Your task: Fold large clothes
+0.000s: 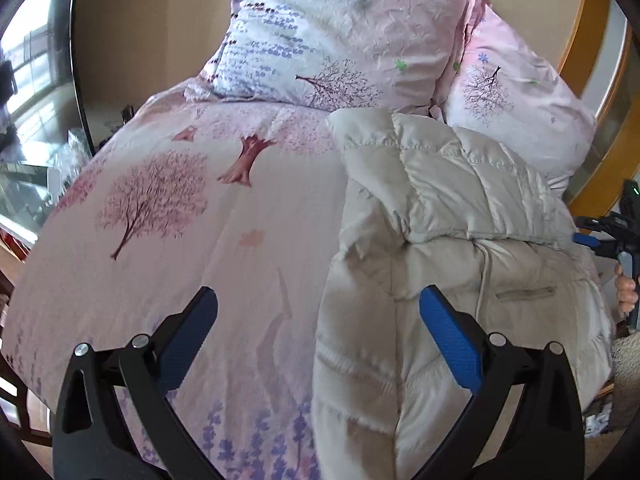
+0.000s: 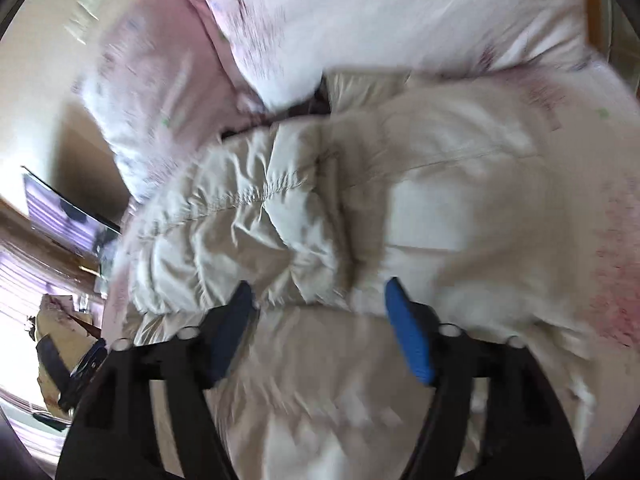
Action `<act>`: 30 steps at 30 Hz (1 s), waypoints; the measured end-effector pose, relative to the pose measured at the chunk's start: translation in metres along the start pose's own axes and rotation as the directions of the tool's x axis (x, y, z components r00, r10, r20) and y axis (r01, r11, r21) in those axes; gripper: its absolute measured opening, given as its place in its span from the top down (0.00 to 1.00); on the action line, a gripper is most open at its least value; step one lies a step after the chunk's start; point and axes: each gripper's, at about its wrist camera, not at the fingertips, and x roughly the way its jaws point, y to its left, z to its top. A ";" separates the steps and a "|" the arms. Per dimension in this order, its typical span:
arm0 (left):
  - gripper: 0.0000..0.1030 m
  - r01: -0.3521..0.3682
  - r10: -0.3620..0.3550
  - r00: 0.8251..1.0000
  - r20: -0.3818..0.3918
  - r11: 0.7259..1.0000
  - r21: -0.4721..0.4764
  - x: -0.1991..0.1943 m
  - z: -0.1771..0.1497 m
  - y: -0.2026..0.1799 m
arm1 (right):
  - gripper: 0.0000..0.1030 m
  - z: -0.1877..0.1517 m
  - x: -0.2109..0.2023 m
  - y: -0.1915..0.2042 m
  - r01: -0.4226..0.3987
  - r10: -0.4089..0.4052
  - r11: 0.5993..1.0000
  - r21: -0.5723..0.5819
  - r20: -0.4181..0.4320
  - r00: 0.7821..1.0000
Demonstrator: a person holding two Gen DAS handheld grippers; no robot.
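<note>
A cream quilted puffer jacket [image 1: 448, 240] lies folded in a bundle on the right side of a bed, one layer doubled over another. My left gripper [image 1: 318, 304] is open and empty, hovering above the jacket's left edge and the bedspread. The right gripper shows at the far right of the left wrist view [image 1: 612, 240], held in a hand beside the jacket. In the blurred right wrist view my right gripper [image 2: 318, 292] is open and empty, just above the jacket [image 2: 320, 208].
The bed has a pink bedspread with tree prints [image 1: 180, 220]. Two matching pillows [image 1: 352, 32] lean on the wall behind the jacket. A dark-framed mirror [image 1: 36, 100] stands at the left. A wooden frame [image 1: 600, 80] runs along the right.
</note>
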 end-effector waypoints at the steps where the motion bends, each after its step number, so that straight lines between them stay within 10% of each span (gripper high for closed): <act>1: 0.02 0.007 -0.007 1.000 -0.008 1.000 -0.012 -0.001 -0.002 0.004 | 0.23 -0.005 -0.014 -0.007 -0.003 0.003 1.000 -0.008 0.025 1.000; 8: 0.02 0.154 -0.161 0.986 -0.048 0.979 -0.132 -0.007 -0.027 0.032 | 0.12 -0.053 -0.080 -0.082 0.041 -0.050 0.996 0.077 0.114 0.992; 17: 0.03 0.276 -0.297 0.949 -0.105 0.945 -0.174 -0.013 -0.055 0.030 | 0.12 -0.130 -0.091 -0.170 -0.125 0.124 0.920 0.371 0.025 0.992; 30: 0.22 0.375 -0.414 0.887 -0.202 0.904 -0.205 -0.022 -0.089 0.004 | 0.29 -0.163 -0.084 -0.155 -0.260 0.297 0.903 0.343 -0.058 0.953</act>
